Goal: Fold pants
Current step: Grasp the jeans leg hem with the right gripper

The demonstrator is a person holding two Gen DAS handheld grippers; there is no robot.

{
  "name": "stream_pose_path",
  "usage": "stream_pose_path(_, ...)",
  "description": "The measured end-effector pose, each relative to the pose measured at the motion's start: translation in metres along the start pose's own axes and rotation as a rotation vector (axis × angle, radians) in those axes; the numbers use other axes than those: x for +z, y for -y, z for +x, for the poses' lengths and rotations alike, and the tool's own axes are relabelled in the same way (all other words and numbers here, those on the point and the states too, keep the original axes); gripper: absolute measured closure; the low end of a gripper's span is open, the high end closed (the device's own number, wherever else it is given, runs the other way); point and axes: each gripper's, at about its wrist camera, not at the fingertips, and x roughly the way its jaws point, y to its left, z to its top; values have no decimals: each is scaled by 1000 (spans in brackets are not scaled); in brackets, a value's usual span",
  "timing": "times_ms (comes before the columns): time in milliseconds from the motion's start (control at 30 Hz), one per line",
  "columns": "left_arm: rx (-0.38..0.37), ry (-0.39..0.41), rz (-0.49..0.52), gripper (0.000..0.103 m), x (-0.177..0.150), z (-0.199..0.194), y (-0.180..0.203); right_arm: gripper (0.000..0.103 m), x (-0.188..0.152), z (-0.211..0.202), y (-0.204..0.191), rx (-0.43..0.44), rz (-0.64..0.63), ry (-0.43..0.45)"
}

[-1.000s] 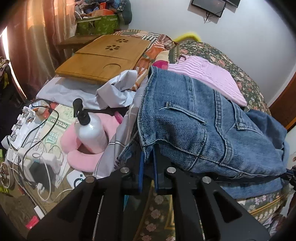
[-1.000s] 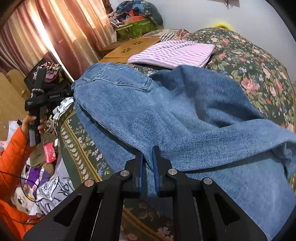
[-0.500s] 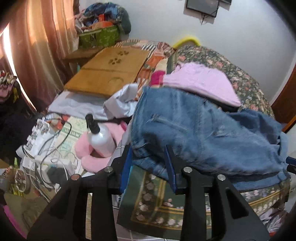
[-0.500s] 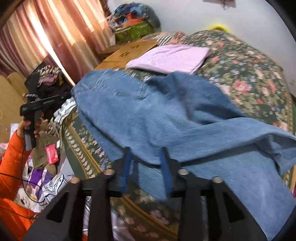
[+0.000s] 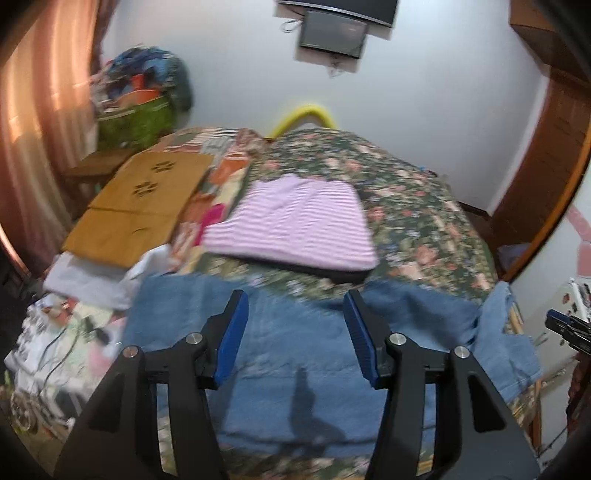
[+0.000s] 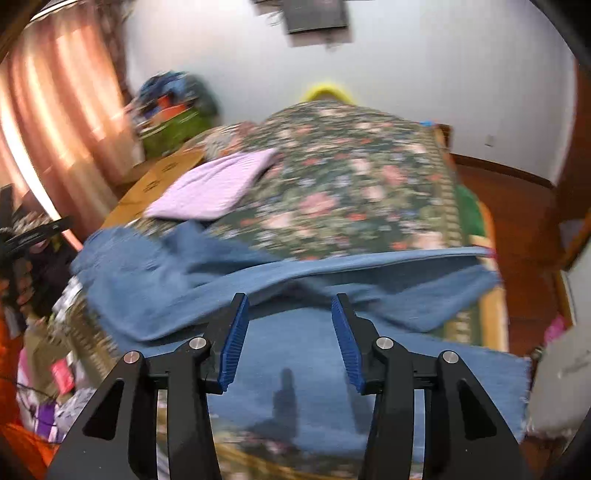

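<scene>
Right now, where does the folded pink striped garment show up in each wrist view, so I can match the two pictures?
Left wrist view: the pink striped garment lies near the centre of the picture, on the floral bedspread, beyond the jeans.
Right wrist view: the same garment sits left of centre, at the bedspread's left edge.
Shared landmark: the yellow hoop by the wall behind the bed.

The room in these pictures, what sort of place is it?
Most likely a lived-in bedroom at home. A bed with a floral bedspread fills it, with blue jeans and a folded pink striped garment lying on it, curtains at one side and a screen on the wall.
</scene>
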Motion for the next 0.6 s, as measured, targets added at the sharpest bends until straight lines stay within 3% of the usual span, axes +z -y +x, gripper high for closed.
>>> stream_pose_path(67,-18,-4,26,35,8,15,19,60,3,-2,18,-43,30,9)
stream_pose_path(233,-31,-49,65,35,20,59,56,48,11,9,76,-132,135,0)
stream_pose_path(333,-53,-68,57,35,23,77,65,48,17,25,106,-179,187,-14)
stream_pose_path(600,-40,-101,116,35,30,125,96,48,35,78,162,-199,314,-52)
